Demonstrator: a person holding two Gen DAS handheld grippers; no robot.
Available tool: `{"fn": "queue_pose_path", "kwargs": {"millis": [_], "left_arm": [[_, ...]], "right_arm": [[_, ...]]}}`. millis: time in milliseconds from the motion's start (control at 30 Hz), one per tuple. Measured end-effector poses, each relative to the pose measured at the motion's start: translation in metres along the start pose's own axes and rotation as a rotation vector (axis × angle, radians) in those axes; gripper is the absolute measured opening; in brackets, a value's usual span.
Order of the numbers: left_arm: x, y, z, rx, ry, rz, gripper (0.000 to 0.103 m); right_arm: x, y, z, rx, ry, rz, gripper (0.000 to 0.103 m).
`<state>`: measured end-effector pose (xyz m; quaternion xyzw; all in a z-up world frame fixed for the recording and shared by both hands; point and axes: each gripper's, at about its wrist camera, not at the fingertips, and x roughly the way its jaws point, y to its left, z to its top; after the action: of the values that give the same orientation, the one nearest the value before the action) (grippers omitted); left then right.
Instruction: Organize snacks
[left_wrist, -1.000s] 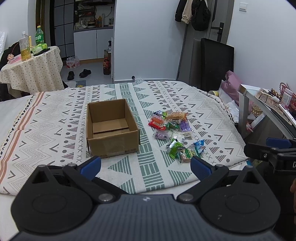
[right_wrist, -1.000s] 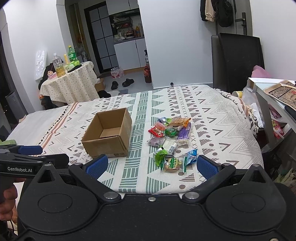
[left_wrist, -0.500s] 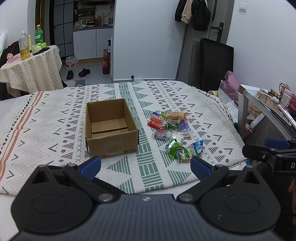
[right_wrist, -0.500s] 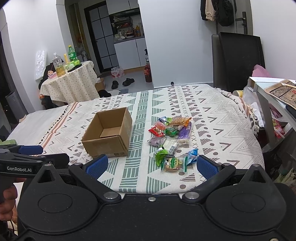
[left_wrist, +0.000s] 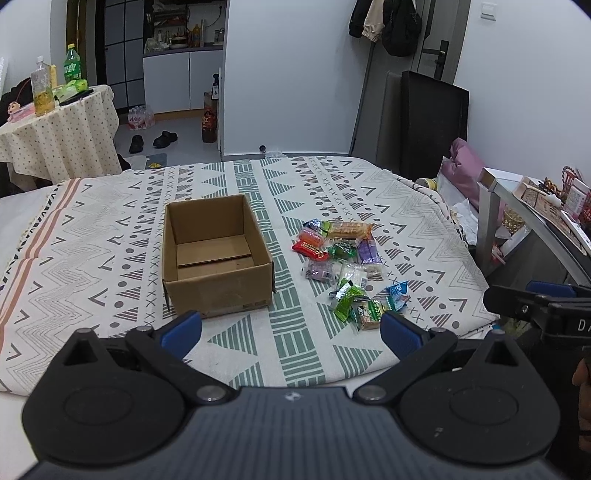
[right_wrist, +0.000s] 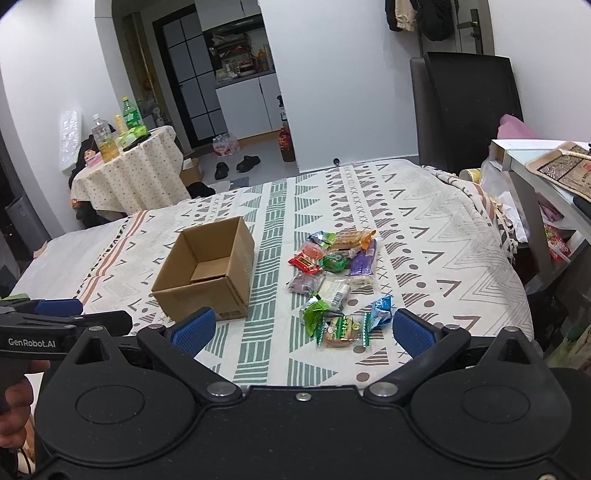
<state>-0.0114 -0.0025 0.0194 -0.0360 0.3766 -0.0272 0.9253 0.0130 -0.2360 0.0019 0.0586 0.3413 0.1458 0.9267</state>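
Observation:
An empty brown cardboard box (left_wrist: 216, 254) (right_wrist: 207, 273) stands open on the patterned bed cover. To its right lies a loose pile of several wrapped snacks (left_wrist: 347, 262) (right_wrist: 340, 280), among them a red bar (left_wrist: 310, 249), a purple pack (right_wrist: 362, 262) and a green-edged biscuit pack (right_wrist: 341, 328) nearest me. My left gripper (left_wrist: 291, 330) hovers open above the bed's near edge, holding nothing, with the box just beyond its left finger. My right gripper (right_wrist: 303, 330) is open too and holds nothing, with the nearest snacks between its blue pads.
The patterned cover (left_wrist: 110, 240) spreads over a bed. A grey side table (right_wrist: 535, 177) with clutter stands at the right, a black chair (left_wrist: 432, 122) behind it. A round table with bottles (left_wrist: 55, 122) is far left. Each gripper shows in the other's view (left_wrist: 539, 306) (right_wrist: 55, 328).
Both grippers have edged slightly forward toward the bed. The box and snacks have not moved, and both grippers stay open.

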Motion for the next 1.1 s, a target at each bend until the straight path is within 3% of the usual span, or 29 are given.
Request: {"fn": "queue_pose_path", "kwargs": {"millis": [767, 1100], "left_arm": [[0.075, -0.008, 0.016, -0.063, 0.118, -0.039, 0.1], [0.119, -0.013, 0.02, -0.096, 0.185, -0.069, 0.089]], "right_arm": [[0.053, -0.045, 0.006, 0.054, 0.073, 0.014, 0.102], [0.101, -0.069, 0.004, 0.16, 0.187, 0.034, 0.084]]}}
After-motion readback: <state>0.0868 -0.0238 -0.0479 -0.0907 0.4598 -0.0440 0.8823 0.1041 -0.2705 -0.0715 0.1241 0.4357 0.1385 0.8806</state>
